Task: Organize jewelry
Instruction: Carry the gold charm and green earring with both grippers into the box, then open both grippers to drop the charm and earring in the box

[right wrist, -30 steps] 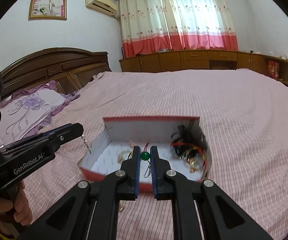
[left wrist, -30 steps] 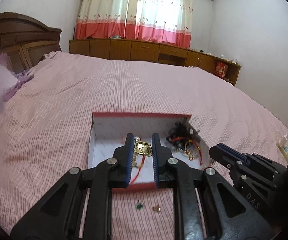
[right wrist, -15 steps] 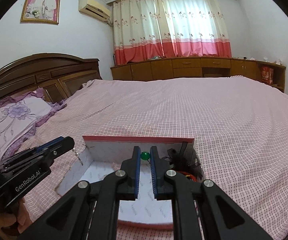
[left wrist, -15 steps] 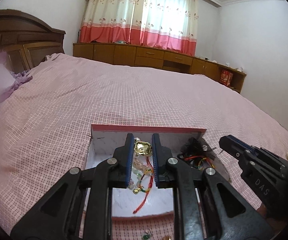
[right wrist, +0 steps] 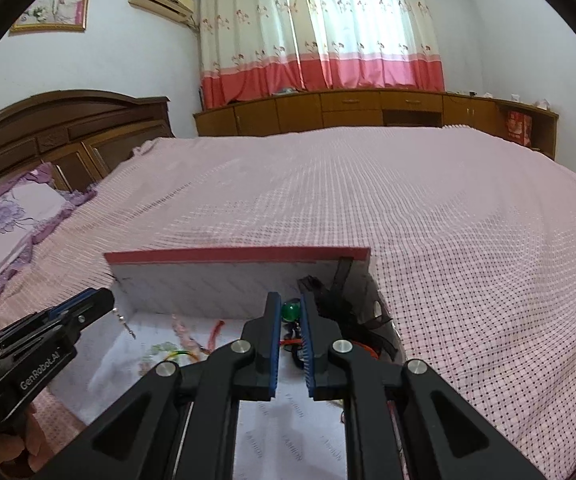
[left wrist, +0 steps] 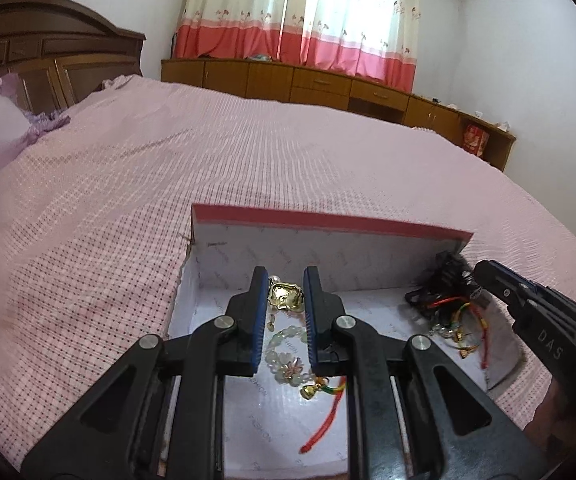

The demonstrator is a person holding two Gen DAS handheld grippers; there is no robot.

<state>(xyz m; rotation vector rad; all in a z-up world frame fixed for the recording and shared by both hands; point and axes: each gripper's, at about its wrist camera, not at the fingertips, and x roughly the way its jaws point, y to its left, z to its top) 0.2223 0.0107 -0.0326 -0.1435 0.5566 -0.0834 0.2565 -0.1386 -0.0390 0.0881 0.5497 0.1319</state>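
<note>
Left gripper (left wrist: 285, 296) jaws clamp gold pendant (left wrist: 285, 297), cord dangling, light, limp; right gripper (right wrist: 290, 310) jaws pinch green bead (right wrist: 290, 311), slippery; both over box (left wrist: 328, 224).

Black left claw (left wrist: 285, 280), blue ribbed pads (left wrist: 259, 320), silver screws (left wrist: 223, 322).

Pink-and-white checked woven bedspread (left wrist: 247, 168), pattern darker at 9 o'clock. Shallow cardboard box (left wrist: 328, 222): red rim, white lining printed with faint grey lettering. Black plastic left gripper (left wrist: 285, 286) with blue ribbed pads (left wrist: 261, 320), clamping shiny gold metal pendant (left wrist: 285, 297). Pale green bead bracelet (left wrist: 283, 354) at 6 o'clock of pendant; red cord (left wrist: 326, 424) beyond. Black right gripper (right wrist: 290, 308), blue pads, pinching round green bead (right wrist: 290, 310). Cream floral fabric curtains (right wrist: 320, 32), red-and-pink banded hem, at 12 o'clock. Brown wooden headboard (right wrist: 67, 128) at 10 o'clock.
</note>
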